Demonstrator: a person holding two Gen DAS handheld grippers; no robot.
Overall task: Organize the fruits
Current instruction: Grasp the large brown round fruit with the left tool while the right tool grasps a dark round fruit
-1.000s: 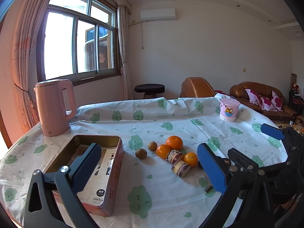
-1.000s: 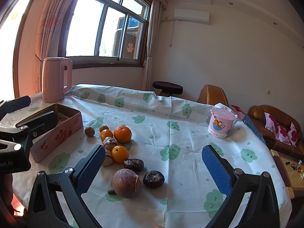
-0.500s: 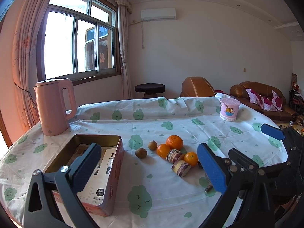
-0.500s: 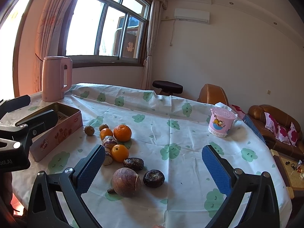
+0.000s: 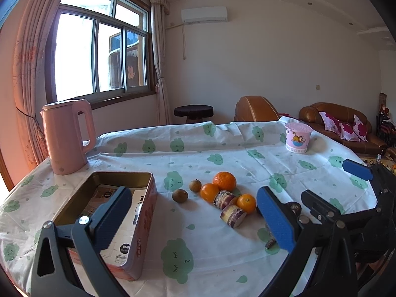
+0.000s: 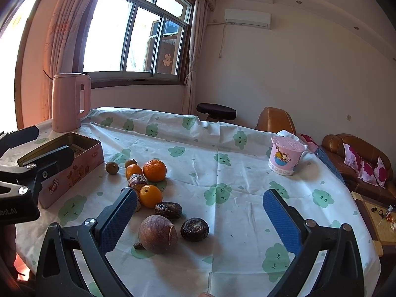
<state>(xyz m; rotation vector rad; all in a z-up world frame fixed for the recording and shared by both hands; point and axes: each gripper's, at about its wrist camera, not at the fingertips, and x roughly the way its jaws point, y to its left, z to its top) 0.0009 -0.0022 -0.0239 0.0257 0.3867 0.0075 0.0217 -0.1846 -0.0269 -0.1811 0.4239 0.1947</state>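
Note:
A cluster of fruit lies mid-table: a large orange [image 5: 224,180] [image 6: 154,170], two smaller oranges [image 5: 209,192] [image 6: 150,196], two small brown fruits [image 5: 180,195] [image 6: 111,167], purple cut pieces [image 5: 232,215], two dark wrinkled fruits [image 6: 168,210] and a big brown round fruit [image 6: 157,234]. An open pink tin box [image 5: 138,198] [image 6: 74,170] stands left of them. My left gripper [image 5: 195,220] is open and empty, held above the table between box and fruit. My right gripper [image 6: 200,219] is open and empty, just short of the brown fruit.
A pink kettle [image 5: 65,136] [image 6: 69,101] stands at the table's far left. A pink cartoon cup [image 5: 297,138] [image 6: 285,155] stands far right. The tablecloth [image 6: 222,163] is white with green clouds. Sofas [image 5: 341,121] and a stool [image 5: 193,111] are beyond the table.
Both grippers have drifted very slightly; the fruit and box have not moved, and both grippers stay open.

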